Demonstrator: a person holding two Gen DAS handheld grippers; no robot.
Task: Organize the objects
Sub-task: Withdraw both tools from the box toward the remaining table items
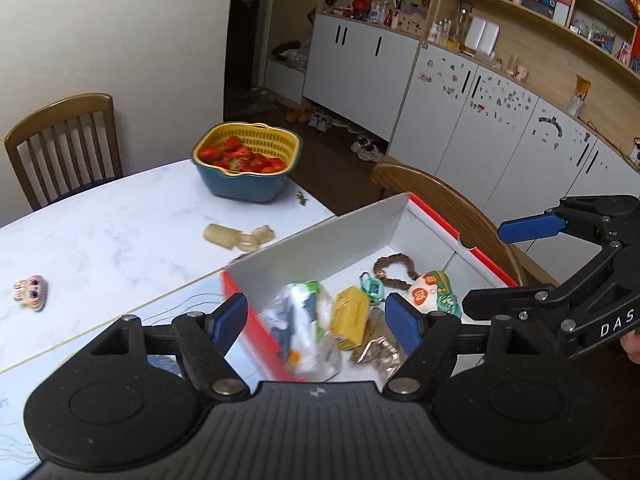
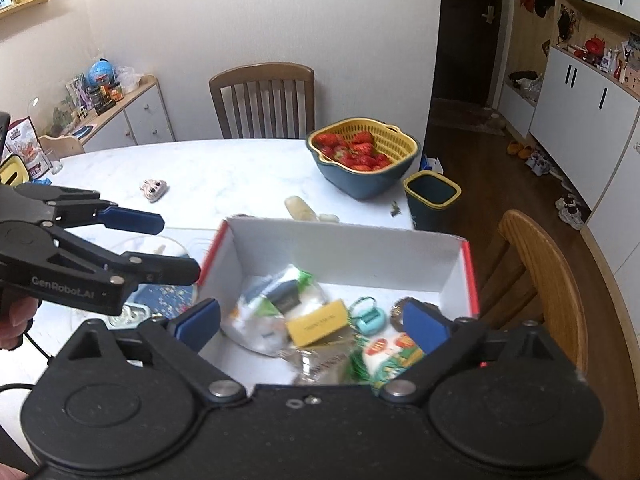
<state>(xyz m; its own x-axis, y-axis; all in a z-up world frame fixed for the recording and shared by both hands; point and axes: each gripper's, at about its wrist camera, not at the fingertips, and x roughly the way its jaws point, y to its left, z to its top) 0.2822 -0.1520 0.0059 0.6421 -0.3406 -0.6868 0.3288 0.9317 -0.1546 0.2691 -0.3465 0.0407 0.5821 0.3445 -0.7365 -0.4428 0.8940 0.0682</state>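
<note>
On the white marble table [image 2: 224, 168] sits a red-edged box [image 2: 344, 240]; above it, left gripper [image 1: 316, 322] and right gripper [image 2: 316, 326] hang wide open, empty.

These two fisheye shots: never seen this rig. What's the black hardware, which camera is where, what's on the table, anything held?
No robot arm here: a person holds a black two-finger gripper with blue pads in each hand. Each picture comes from a camera on one gripper, looking along its fingers. The left gripper fills its own view's bottom; the right gripper does likewise, and each appears at the other view's edge. Both stand open, holding nothing. Below them is a red-edged white cardboard box with a yellow packet, white plastic bags and trinkets. On the white marble table sit a yellow-and-blue basket of strawberries and a small pink figurine.
</note>
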